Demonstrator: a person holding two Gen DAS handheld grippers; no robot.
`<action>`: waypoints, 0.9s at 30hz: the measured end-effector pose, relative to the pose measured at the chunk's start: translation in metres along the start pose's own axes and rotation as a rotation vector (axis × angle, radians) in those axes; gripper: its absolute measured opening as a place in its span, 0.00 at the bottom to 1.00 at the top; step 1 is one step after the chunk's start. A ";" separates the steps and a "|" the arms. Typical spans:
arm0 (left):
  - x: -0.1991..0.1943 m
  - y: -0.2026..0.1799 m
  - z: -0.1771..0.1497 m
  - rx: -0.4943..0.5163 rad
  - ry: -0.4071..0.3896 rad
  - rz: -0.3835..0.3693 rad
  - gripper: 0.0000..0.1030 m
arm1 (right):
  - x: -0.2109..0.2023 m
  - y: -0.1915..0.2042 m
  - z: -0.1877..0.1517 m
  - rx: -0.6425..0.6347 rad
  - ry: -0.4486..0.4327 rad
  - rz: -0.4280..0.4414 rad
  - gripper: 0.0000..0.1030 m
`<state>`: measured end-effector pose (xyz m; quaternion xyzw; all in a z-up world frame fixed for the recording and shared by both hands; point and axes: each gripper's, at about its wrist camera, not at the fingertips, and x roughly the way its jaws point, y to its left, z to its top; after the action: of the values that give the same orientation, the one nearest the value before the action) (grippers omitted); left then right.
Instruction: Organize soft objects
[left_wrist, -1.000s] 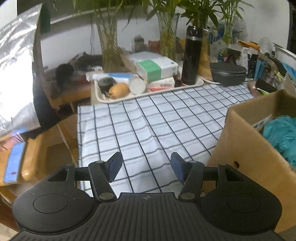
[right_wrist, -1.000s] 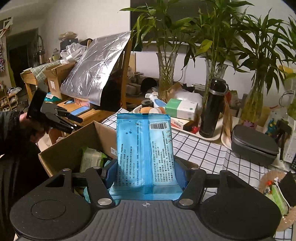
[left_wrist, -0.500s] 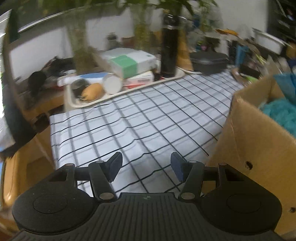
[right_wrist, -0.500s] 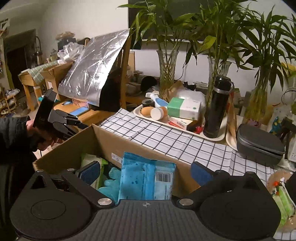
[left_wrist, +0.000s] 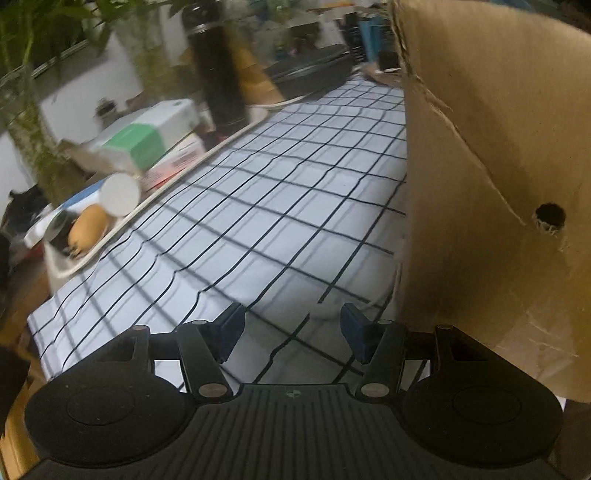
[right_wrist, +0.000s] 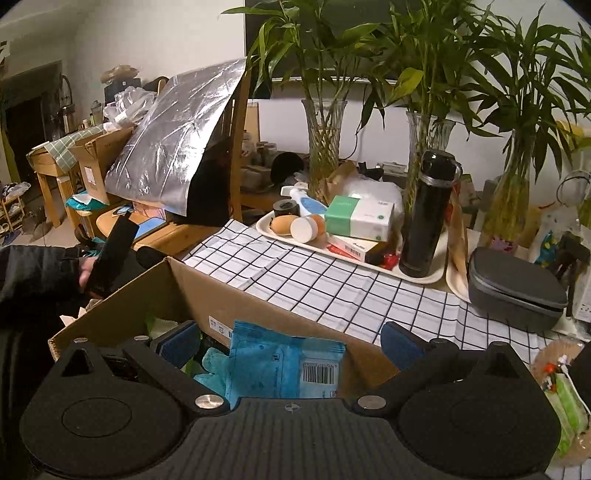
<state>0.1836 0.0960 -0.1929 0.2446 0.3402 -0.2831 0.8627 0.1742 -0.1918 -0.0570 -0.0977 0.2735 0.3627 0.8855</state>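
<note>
A blue wipes packet (right_wrist: 284, 360) lies in the open cardboard box (right_wrist: 258, 308), beside a teal cloth (right_wrist: 212, 369) and a green-white pack (right_wrist: 159, 325). My right gripper (right_wrist: 291, 341) is open and empty, its jaws wide apart just above the packet. My left gripper (left_wrist: 291, 330) is open and empty, low over the checked tablecloth (left_wrist: 258, 206), right beside the box's outer wall (left_wrist: 480, 184). In the right wrist view the left gripper's black body (right_wrist: 110, 254) shows at the box's far left corner.
A white tray (right_wrist: 369, 258) holds a green tissue box (right_wrist: 358, 218), a black flask (right_wrist: 428, 214) and small items. A grey case (right_wrist: 513, 288) sits at right. Vases with bamboo stand behind. A foil-covered chair (right_wrist: 177, 166) stands at left.
My right gripper opened and dropped the blue packet into the box. My left gripper swung down and right, close against the box's outer wall.
</note>
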 end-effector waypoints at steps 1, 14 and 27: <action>0.002 0.001 0.000 0.019 -0.003 -0.013 0.54 | 0.001 0.000 0.000 -0.001 0.002 0.001 1.00; 0.017 0.015 0.002 0.111 -0.052 -0.280 0.41 | 0.011 0.000 0.000 -0.011 0.039 -0.006 1.00; 0.015 0.023 0.001 0.060 -0.018 -0.220 0.22 | 0.014 -0.002 0.004 -0.006 0.033 -0.010 1.00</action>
<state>0.2080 0.1071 -0.1982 0.2289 0.3488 -0.3884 0.8216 0.1855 -0.1837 -0.0620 -0.1079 0.2866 0.3574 0.8823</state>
